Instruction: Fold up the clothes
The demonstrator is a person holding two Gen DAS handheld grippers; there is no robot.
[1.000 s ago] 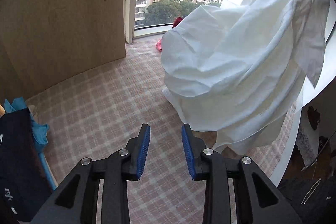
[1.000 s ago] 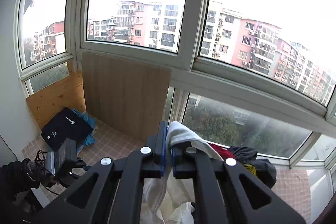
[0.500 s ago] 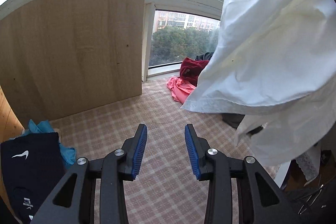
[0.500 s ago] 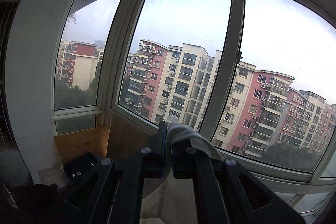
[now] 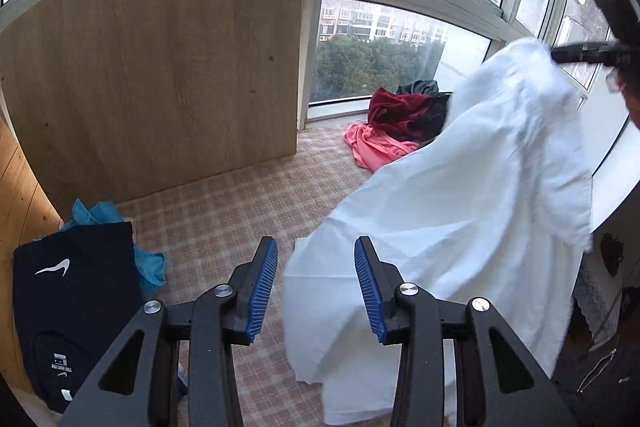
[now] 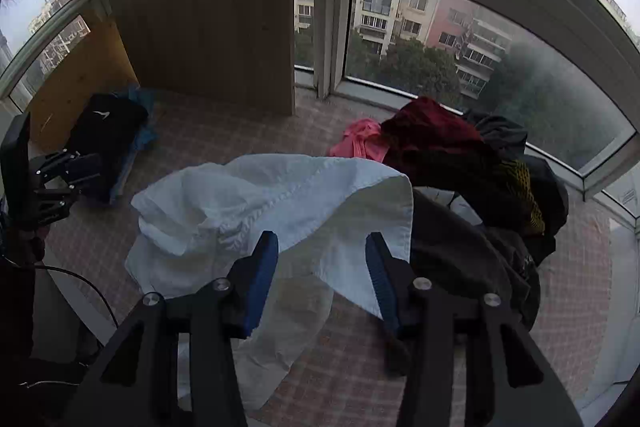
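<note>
Now | both grippers opening, empty | white shirt (image 5: 460, 211) draped ahead | clothes pile (image 6: 448, 147) behind

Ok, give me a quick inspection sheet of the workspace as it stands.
Surface: checked mat, partly covered.
Job's things: white garment falling onto mat; unfolded pile by window; folded navy shirt at left.
Clutter: blue cloth under shirt.
Tools: left tool opening, empty; right tool opening, garment beyond the pads, not pinched.
Cables: one at left edge.
Surroundings: wood panels, windows.
</note>
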